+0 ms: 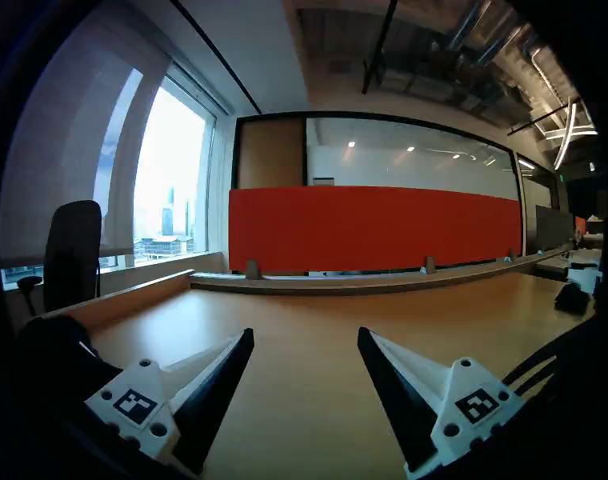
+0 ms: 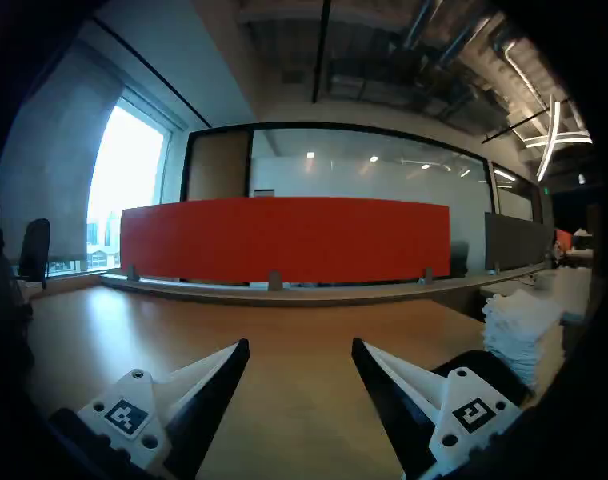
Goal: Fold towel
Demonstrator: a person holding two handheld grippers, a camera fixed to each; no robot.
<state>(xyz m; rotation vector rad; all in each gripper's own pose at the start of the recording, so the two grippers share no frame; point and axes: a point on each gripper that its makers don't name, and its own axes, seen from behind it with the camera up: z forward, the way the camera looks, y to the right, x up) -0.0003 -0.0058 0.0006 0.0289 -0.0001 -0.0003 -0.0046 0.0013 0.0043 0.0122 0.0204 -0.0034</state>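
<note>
My left gripper [image 1: 306,336] hovers open over the bare wooden desk [image 1: 320,320], nothing between its black fingers. In the right gripper view, my right gripper [image 2: 300,346] also stands open above the desk [image 2: 304,320] with an empty gap. A stack of folded white towels [image 2: 528,332] sits on the desk at the right, just beyond the right finger [image 2: 400,392].
A red divider panel [image 1: 368,228] runs along the desk's far edge. A black office chair [image 1: 72,252] stands at the left by the window. Dark objects [image 1: 572,298] and white items lie at the far right of the desk.
</note>
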